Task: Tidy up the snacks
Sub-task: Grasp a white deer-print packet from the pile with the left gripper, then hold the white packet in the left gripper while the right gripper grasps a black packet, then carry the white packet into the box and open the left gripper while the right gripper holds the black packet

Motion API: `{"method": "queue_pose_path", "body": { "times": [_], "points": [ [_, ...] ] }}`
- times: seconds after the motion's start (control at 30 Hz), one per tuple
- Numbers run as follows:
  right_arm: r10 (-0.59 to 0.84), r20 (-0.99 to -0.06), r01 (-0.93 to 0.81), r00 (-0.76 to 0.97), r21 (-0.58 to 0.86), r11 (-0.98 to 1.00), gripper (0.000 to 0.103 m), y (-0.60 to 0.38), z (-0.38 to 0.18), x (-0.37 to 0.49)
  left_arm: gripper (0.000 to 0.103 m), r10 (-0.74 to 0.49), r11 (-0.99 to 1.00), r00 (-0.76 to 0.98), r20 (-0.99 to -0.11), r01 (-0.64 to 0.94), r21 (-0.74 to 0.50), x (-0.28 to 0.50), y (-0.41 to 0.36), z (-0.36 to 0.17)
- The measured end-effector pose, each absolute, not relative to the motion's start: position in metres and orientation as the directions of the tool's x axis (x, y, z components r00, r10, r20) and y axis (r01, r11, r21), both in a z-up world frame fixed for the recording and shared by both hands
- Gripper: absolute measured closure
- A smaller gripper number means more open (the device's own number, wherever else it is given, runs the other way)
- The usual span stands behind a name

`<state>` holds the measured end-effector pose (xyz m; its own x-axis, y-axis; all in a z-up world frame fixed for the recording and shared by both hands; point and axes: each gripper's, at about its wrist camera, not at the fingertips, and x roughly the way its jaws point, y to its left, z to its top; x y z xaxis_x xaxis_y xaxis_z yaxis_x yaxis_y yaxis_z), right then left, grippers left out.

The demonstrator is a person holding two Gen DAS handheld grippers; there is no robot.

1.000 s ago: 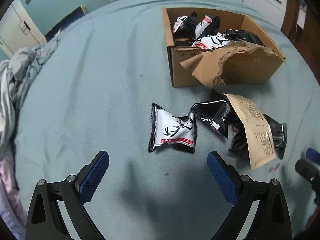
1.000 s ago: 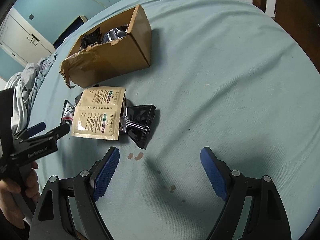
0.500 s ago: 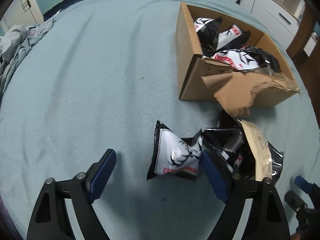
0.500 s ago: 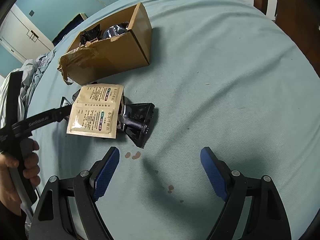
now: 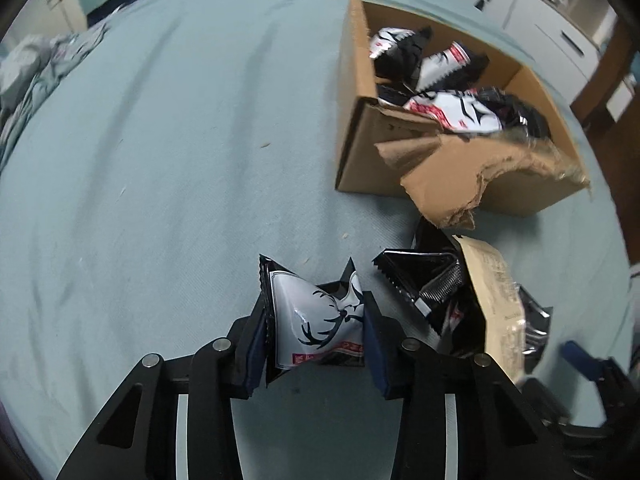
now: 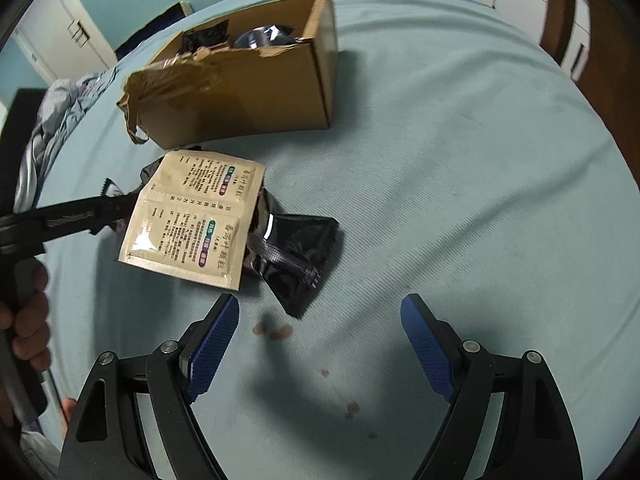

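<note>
Left gripper (image 5: 316, 344): jaws closing, pads pressing both sides of the white deer-print snack packet (image 5: 320, 320) lying on the teal bedcover (image 5: 160, 200) | Right gripper (image 6: 320, 344): jaws standing wide, holding nothing, hovering near the black packet (image 6: 296, 256) and beige sachet (image 6: 196, 220) | Cardboard box (image 5: 360, 152): sitting beyond, holding more packets.

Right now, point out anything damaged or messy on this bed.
The cardboard box has a ripped front flap hanging outward with ragged edges. Small reddish-brown stains mark the blue sheet near the loose black packet.
</note>
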<state>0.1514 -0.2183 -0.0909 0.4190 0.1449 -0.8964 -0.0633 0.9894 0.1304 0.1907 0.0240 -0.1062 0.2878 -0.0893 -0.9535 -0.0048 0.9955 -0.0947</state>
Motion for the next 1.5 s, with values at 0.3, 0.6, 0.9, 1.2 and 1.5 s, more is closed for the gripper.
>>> {"method": "queue_pose_path", "body": {
  "times": [0.3, 0.6, 0.9, 1.2, 1.5],
  "points": [
    [0.062, -0.890, -0.146, 0.451, -0.005, 0.989, 0.020, -0.192, -0.102, 0.175, 0.062, -0.174, 0.979, 0.309, -0.935, -0.047, -0.198, 0.178, 0.038, -0.075],
    [0.042, -0.862, -0.243, 0.506, -0.096, 0.965, 0.049, -0.165, -0.108, 0.179, 0.062, -0.168, 0.982, 0.333, -0.928, -0.027, -0.187, 0.161, 0.027, -0.061],
    [0.032, -0.806, -0.191, 0.592, -0.102, 0.976, 0.067, -0.173, -0.077, 0.138, 0.062, -0.172, 0.980, 0.355, -0.919, -0.033, -0.196, 0.158, 0.033, -0.055],
    [0.087, -0.818, -0.085, 0.569, 0.047, 0.995, 0.067, -0.200, -0.050, 0.106, 0.062, -0.153, 0.988, 0.411, -0.899, 0.060, -0.141, 0.133, 0.014, -0.032],
    [0.132, -0.788, -0.067, 0.601, 0.116, 0.991, 0.067, -0.214, -0.021, 0.085, 0.062, -0.123, 0.992, 0.443, -0.888, 0.078, -0.099, 0.125, 0.008, -0.018]
  ]
}}
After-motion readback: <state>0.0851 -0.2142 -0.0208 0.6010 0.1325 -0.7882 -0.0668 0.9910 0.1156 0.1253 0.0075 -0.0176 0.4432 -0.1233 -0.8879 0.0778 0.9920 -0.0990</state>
